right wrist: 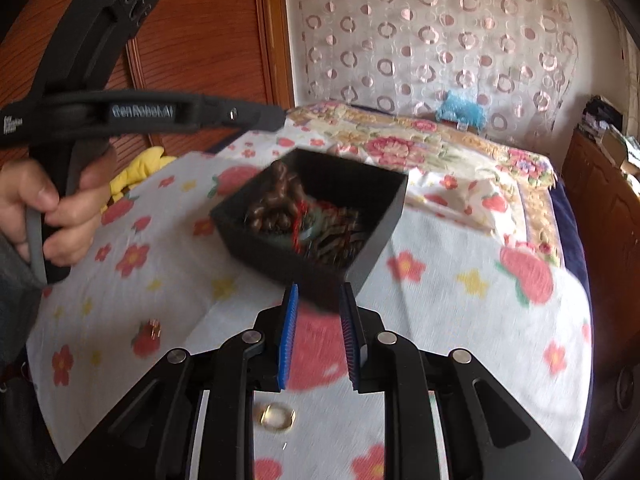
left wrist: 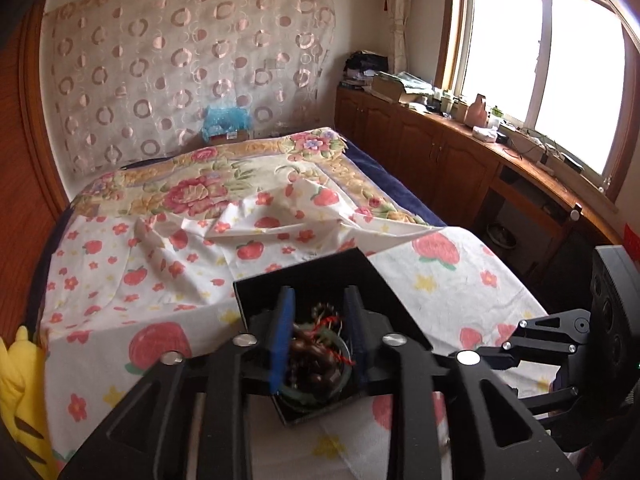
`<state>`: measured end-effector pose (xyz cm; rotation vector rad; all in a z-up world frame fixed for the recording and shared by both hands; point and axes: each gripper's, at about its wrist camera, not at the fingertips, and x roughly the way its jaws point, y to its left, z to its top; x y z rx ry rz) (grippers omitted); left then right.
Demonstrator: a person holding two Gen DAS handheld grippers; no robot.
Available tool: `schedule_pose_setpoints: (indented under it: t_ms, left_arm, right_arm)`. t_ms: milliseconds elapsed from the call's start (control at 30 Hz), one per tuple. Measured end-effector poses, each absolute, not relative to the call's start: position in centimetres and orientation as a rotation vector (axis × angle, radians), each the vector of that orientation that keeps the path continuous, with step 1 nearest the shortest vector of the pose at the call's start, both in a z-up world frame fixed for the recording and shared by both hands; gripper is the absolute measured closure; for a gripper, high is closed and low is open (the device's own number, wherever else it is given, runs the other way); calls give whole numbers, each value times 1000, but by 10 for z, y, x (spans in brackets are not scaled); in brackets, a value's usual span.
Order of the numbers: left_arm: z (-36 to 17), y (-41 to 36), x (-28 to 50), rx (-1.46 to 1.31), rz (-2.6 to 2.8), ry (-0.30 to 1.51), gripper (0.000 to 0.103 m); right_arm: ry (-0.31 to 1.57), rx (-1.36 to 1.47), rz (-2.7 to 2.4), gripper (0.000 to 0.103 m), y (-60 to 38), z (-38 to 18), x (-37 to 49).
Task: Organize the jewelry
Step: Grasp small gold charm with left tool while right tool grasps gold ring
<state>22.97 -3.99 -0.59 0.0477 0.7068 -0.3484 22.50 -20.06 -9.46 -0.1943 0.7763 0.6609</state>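
Left wrist | left tongs (left wrist: pixel 320 300) released over jewelry (left wrist: pixel 320 344) in box (left wrist: pixel 320 272) | right tongs (right wrist: pixel 318 300) released, seemingly short of it

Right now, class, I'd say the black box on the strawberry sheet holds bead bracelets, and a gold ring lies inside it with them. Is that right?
Not quite. The gold ring lies outside the black box, on the strawberry sheet near the right tool, as the right wrist view shows. The bead bracelets are indeed in the box.

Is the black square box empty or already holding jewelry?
Holding jewelry: the black square box has no lid on, with brown bead strings and red cord piled inside.
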Motion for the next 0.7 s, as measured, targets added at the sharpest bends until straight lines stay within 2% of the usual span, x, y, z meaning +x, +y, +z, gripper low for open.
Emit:
schedule_pose_setpoints:
  t_ms: [67,133,700]
  left_arm:
    - [-9,-38,219,60,-346,709,66]
    - [-12,-38,210,71,-347,712,65]
    - [-73,-13,130,88,-324,866,65]
  right_arm:
    - [790,-195,667,71,-202,-100,218]
    - [807,-194,675,68,-203,-106,209]
    - [877,-302,656,68,-194,-133,180]
